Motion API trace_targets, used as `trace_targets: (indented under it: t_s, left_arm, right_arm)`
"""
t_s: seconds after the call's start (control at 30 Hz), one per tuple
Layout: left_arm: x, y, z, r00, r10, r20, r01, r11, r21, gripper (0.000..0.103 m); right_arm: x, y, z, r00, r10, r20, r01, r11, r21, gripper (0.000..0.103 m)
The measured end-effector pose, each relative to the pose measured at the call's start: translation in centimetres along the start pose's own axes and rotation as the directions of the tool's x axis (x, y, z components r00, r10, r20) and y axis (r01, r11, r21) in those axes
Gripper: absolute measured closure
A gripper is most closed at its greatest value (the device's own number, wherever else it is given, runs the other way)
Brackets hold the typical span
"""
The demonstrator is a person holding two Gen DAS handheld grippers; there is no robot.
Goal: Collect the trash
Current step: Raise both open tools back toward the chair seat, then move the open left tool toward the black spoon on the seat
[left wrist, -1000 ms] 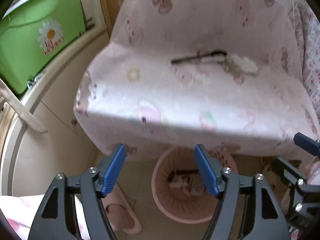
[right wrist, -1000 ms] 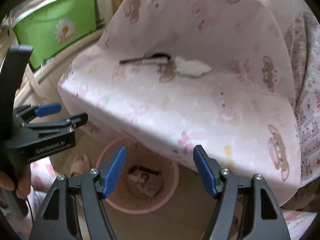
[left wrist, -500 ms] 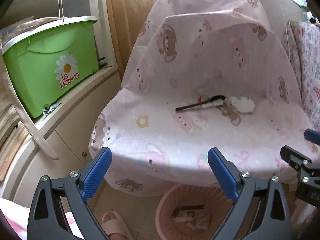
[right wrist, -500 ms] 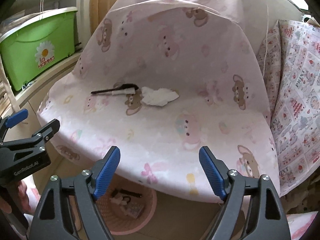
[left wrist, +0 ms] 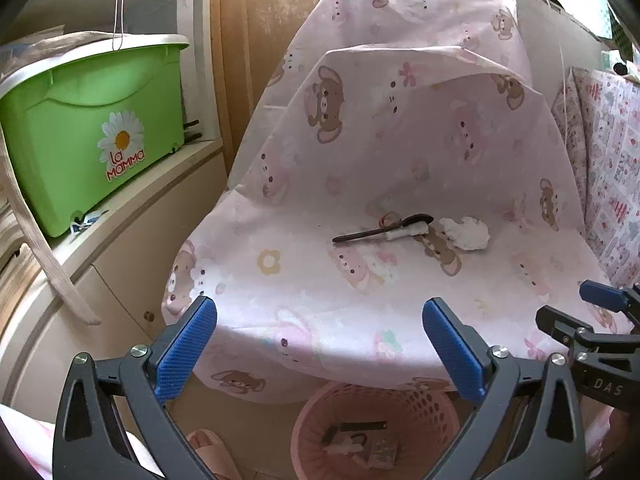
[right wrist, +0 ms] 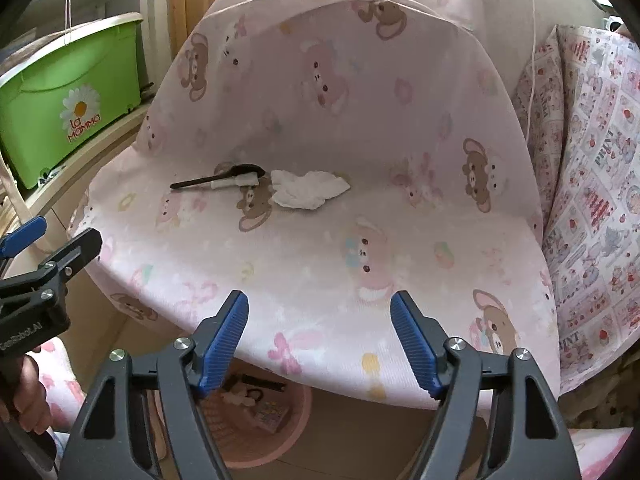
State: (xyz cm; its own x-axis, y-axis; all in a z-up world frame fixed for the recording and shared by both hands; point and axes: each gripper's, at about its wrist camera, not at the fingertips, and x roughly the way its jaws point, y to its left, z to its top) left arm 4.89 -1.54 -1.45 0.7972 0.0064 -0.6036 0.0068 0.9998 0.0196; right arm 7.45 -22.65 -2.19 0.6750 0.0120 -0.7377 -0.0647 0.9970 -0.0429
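Observation:
On the seat of a chair draped in pink bear-print cloth point(left wrist: 360, 280) lie a black spoon point(left wrist: 380, 231), a small white roll point(left wrist: 404, 233) and a crumpled white tissue point(left wrist: 466, 233); the right wrist view shows the spoon point(right wrist: 212, 178) and tissue point(right wrist: 308, 190) too. A pink basket point(left wrist: 420, 404) with several scraps inside stands on the floor under the seat's front edge. My left gripper point(left wrist: 320, 308) hovers before that edge, its jaws opening wide, nothing between them. My right gripper point(right wrist: 320, 298) is beside it to the right, its jaws closing a little, nothing between them.
A green lidded bin point(left wrist: 92, 136) sits on a cream cabinet at the left. A pink slipper point(left wrist: 204, 440) lies on the floor by the basket. Patterned bedding point(right wrist: 592, 160) hangs at the right. A hand point(right wrist: 24, 396) holds the left gripper's handle.
Both views have swung up from the basket to the chair seat. The left jaws have spread much wider. The right gripper has shifted sideways along the seat's front.

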Motion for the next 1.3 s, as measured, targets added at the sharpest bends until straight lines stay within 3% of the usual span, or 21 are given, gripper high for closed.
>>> trace_targets:
  t_s: [0.13, 0.37, 0.47, 0.57, 0.6, 0.8, 0.9, 0.97, 1.07, 1.13, 1.17, 1.2, 1.23, 1.3]
  left_arm:
    - [-0.1, -0.3, 0.1, 0.999, 0.030, 0.017, -0.030, 0.999, 0.014, 0.001]
    - [-0.3, 0.1, 0.4, 0.996, 0.054, 0.077, -0.053, 0.998, -0.022, 0.003]
    - [-0.2, 0.2, 0.5, 0.995, 0.054, 0.078, -0.050, 0.998, -0.048, 0.011]
    - [-0.3, 0.2, 0.6, 0.992, 0.074, 0.098, -0.069, 0.996, -0.054, 0.031]
    - [-0.3, 0.1, 0.7, 0.992, 0.077, 0.100, -0.073, 0.996, -0.045, 0.032]
    - [1.1, -0.1, 1.1, 1.000, 0.019, 0.004, -0.019, 0.999, -0.042, 0.033]
    - [2.0, 0.3, 1.0, 0.999, 0.020, -0.031, -0.022, 0.997, -0.067, 0.048]
    - [2.9, 0.5, 1.0, 0.997, -0.010, -0.071, 0.004, 0.997, -0.081, 0.050]
    - [3.8, 0.7, 1.0, 0.995, -0.018, -0.098, 0.008, 0.996, -0.094, 0.050]
    - [4.1, 0.4, 1.3, 0.997, 0.024, -0.080, -0.029, 0.998, -0.064, 0.047]
    - [4.4, 0.1, 1.6, 0.997, 0.036, -0.070, -0.039, 0.998, -0.042, 0.035]
    - [4.8, -0.2, 2.0, 0.997, 0.043, -0.069, -0.044, 0.999, -0.018, 0.016]
    - [5.3, -0.5, 2.5, 0.997, 0.035, -0.071, -0.035, 0.999, 0.001, 0.011]
    - [6.6, -1.2, 3.4, 0.996, 0.011, -0.094, -0.007, 0.999, 0.041, 0.009]
  right_arm:
    - [0.7, -0.3, 0.1, 1.000, 0.004, -0.028, -0.004, 1.000, 0.016, 0.037]
    - [1.8, -1.2, 0.2, 0.998, 0.023, -0.062, -0.020, 0.998, 0.057, 0.038]
    - [1.7, -1.2, 0.4, 0.999, 0.016, -0.047, -0.013, 0.998, 0.062, 0.038]
    - [1.6, -1.1, 0.5, 0.999, 0.014, -0.030, -0.012, 0.998, 0.060, 0.038]
    - [1.6, -1.1, 0.5, 1.000, 0.011, -0.025, -0.009, 0.998, 0.057, 0.038]
    - [1.1, -0.3, 0.8, 1.000, 0.008, 0.030, -0.009, 1.000, 0.022, 0.044]
    - [1.3, -0.4, 1.1, 0.999, -0.004, 0.035, 0.003, 1.000, 0.028, 0.045]
    - [1.6, -0.6, 1.3, 0.999, 0.003, 0.034, -0.005, 0.999, 0.044, 0.046]
    - [2.0, -0.8, 1.6, 0.999, 0.009, 0.033, -0.010, 0.999, 0.049, 0.048]
    - [2.3, -0.8, 1.8, 1.000, 0.003, 0.031, -0.005, 0.999, 0.046, 0.048]
    - [2.5, -0.8, 2.0, 1.000, 0.000, 0.028, -0.001, 0.999, 0.044, 0.048]
    - [2.6, -0.9, 2.1, 1.000, -0.001, 0.025, 0.000, 0.999, 0.045, 0.048]
    - [2.8, -1.0, 2.3, 1.000, 0.002, 0.020, -0.003, 0.999, 0.052, 0.048]
    - [3.3, -1.6, 2.8, 1.000, 0.018, 0.003, -0.018, 0.996, 0.087, 0.047]
